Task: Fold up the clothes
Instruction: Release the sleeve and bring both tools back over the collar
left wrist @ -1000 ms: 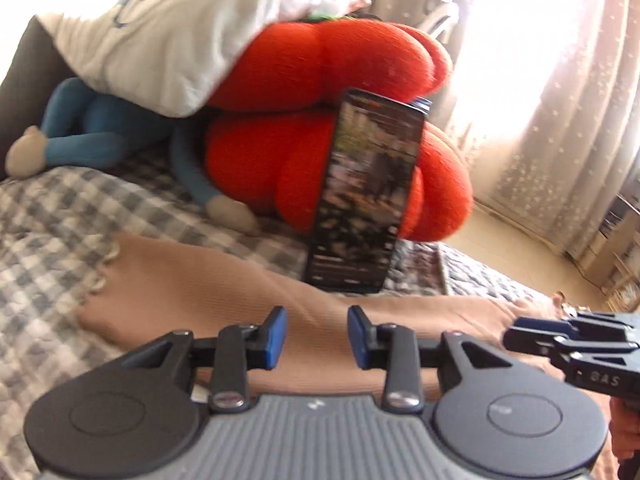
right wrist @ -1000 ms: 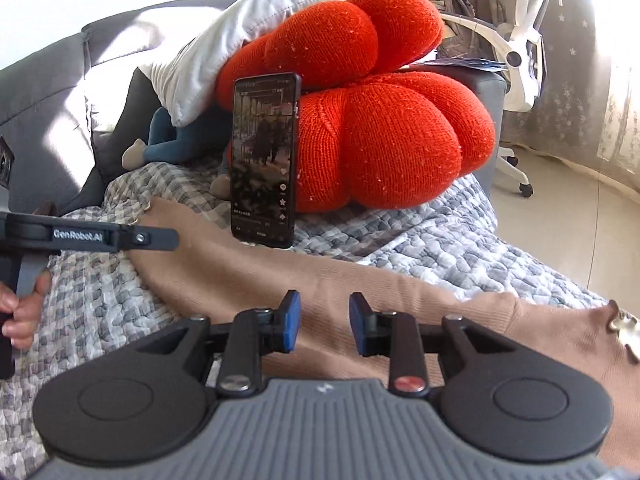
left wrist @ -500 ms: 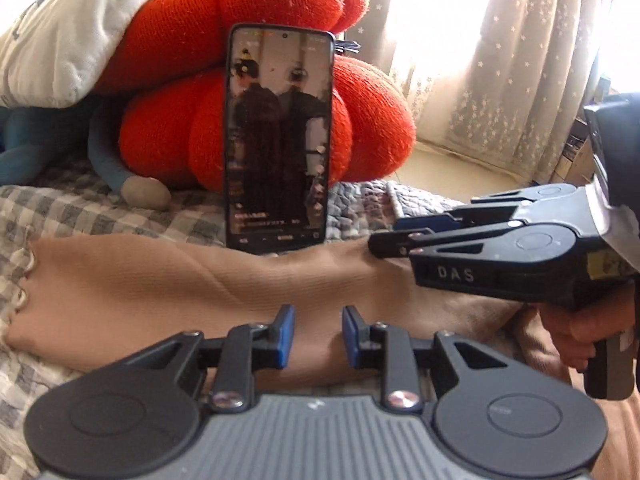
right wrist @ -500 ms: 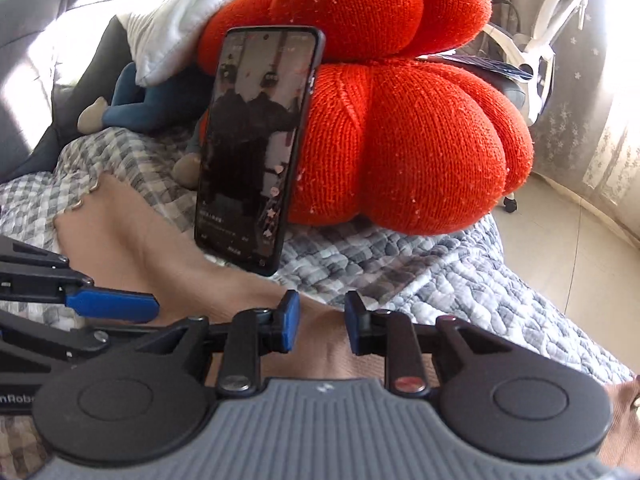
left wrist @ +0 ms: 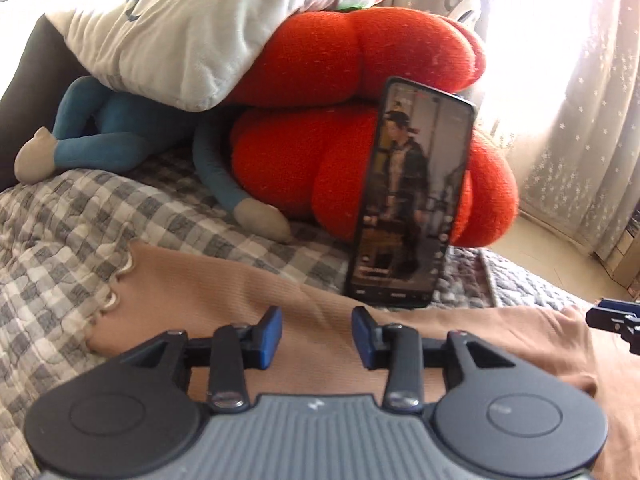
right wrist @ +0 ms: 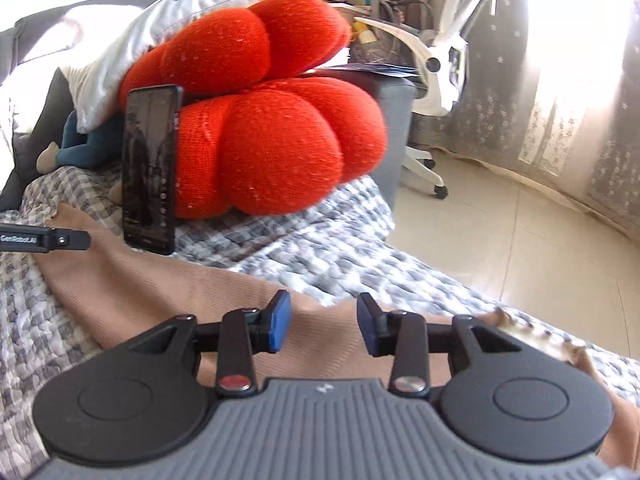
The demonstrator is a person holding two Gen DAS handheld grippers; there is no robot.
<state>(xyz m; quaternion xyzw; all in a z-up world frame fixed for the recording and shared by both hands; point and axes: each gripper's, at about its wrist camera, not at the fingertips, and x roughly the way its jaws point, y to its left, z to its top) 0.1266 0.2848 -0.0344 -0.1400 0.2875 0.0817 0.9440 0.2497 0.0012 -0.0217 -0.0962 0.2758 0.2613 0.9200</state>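
Observation:
A tan ribbed garment [left wrist: 224, 292] lies stretched across the checked blanket [left wrist: 60, 240], its frilled edge to the left. My left gripper [left wrist: 316, 336] hovers just over its middle. The jaws are opening, and no cloth is pinched between the blue pads. In the right wrist view the same garment [right wrist: 132, 292] runs from the left down to a scalloped hem at the right. My right gripper [right wrist: 323, 326] is above it near that end, jaws also opening, with nothing held. A finger of the left gripper [right wrist: 60, 239] shows at the left edge.
A phone [left wrist: 408, 200] with a lit screen leans upright against a big red knotted cushion [left wrist: 320, 160] just behind the garment. A white pillow [left wrist: 180, 28] and a blue plush toy [left wrist: 112, 140] lie behind. Right of the bed are bare floor [right wrist: 520, 220], an office chair [right wrist: 448, 52] and curtains.
Both pairs of jaws now stand wider apart. The right gripper, close beside the left one half a second ago, has swung away to the right along the garment.

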